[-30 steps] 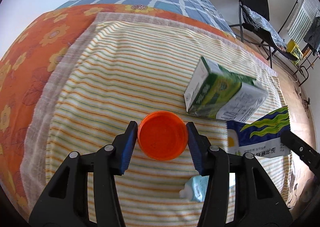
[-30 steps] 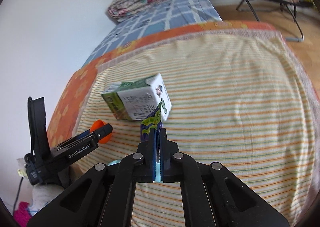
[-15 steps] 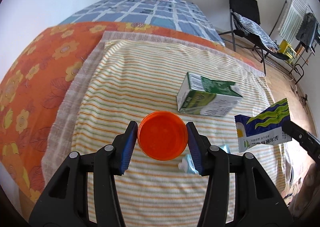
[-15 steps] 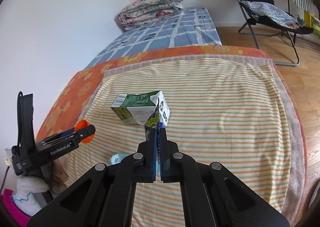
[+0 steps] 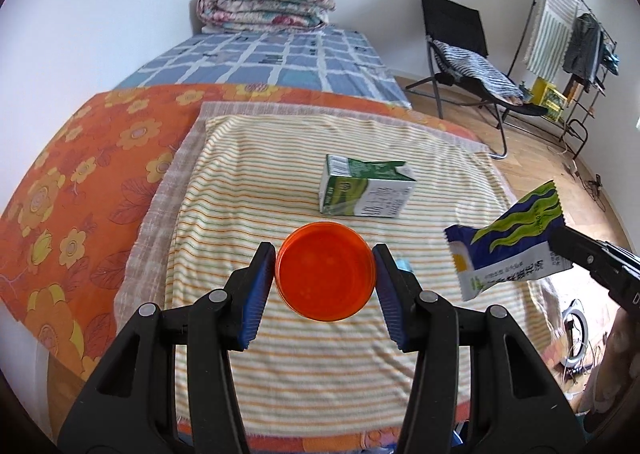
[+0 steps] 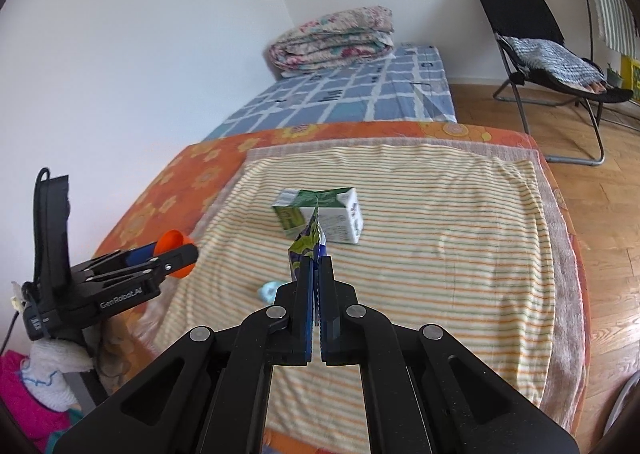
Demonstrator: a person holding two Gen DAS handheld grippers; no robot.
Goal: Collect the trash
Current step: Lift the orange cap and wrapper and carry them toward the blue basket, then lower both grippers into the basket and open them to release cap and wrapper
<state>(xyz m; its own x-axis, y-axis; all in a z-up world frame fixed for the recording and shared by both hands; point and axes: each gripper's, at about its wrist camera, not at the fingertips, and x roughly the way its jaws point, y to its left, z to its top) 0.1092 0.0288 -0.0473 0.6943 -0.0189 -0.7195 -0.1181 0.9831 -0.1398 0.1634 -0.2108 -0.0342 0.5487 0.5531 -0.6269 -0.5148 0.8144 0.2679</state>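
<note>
My left gripper (image 5: 325,271) is shut on an orange plastic cup (image 5: 326,271), held above the striped blanket (image 5: 248,182); from the right wrist view the same gripper (image 6: 176,252) and cup (image 6: 173,244) show at the left. My right gripper (image 6: 316,274) is shut on a blue and green snack wrapper (image 6: 306,244), seen edge-on; the wrapper (image 5: 506,240) hangs at the right of the left wrist view. A green and white carton (image 5: 366,192) lies on its side mid-blanket (image 6: 320,214). A small pale blue crumpled item (image 6: 267,290) lies on the blanket near the front.
The striped blanket covers an orange flowered sheet (image 5: 80,174) on a bed. Behind lie a blue checked mattress (image 5: 272,58) and a folded quilt (image 5: 266,6). A black folding chair (image 5: 460,50) and a drying rack (image 5: 568,26) stand on the wooden floor at the right.
Both grippers have risen and drawn back from the bed with the cup and the wrapper still held. The carton and pale blue item now look smaller and farther away.
</note>
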